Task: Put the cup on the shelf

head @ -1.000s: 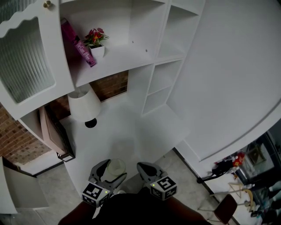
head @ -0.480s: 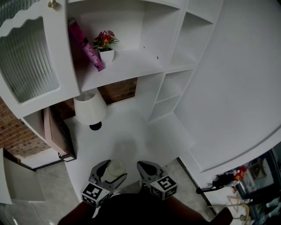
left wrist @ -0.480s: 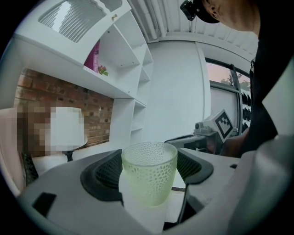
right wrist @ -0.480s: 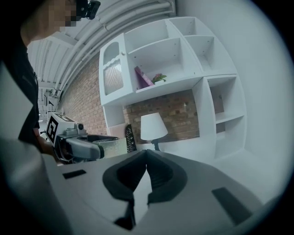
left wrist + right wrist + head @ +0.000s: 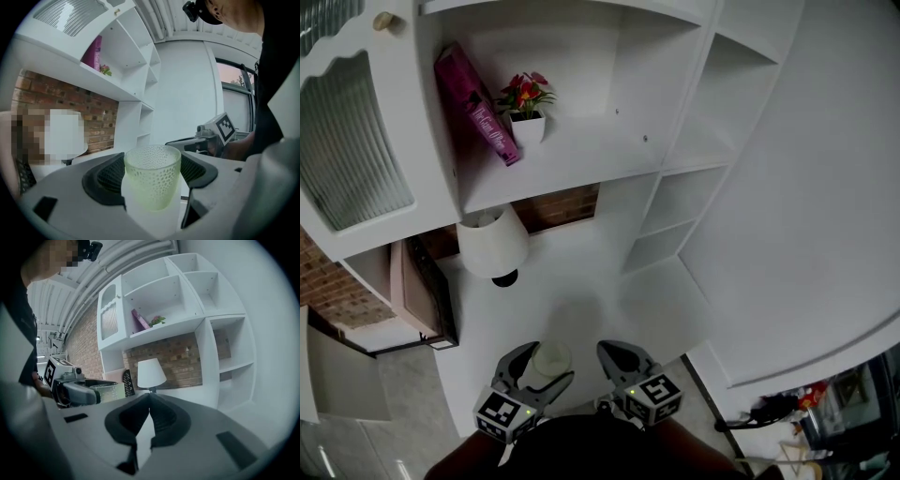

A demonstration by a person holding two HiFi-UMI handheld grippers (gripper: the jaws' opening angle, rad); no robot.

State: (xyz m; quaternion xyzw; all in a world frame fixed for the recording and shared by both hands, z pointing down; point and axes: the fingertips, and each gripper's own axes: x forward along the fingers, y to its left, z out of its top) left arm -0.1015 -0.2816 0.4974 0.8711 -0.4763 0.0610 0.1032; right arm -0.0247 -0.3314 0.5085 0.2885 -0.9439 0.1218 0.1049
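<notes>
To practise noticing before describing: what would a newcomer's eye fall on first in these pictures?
The pale green dimpled cup, clamped upright in the left gripper, fills the left gripper view. Next, on the white shelf above, a pink book leans beside a small pot of red flowers; a white lamp stands below it.

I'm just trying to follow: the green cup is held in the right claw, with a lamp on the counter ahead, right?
Not quite: the left claw holds the green cup, as the left gripper view shows; the right claw is shut, empty. The lamp part is right.
</notes>
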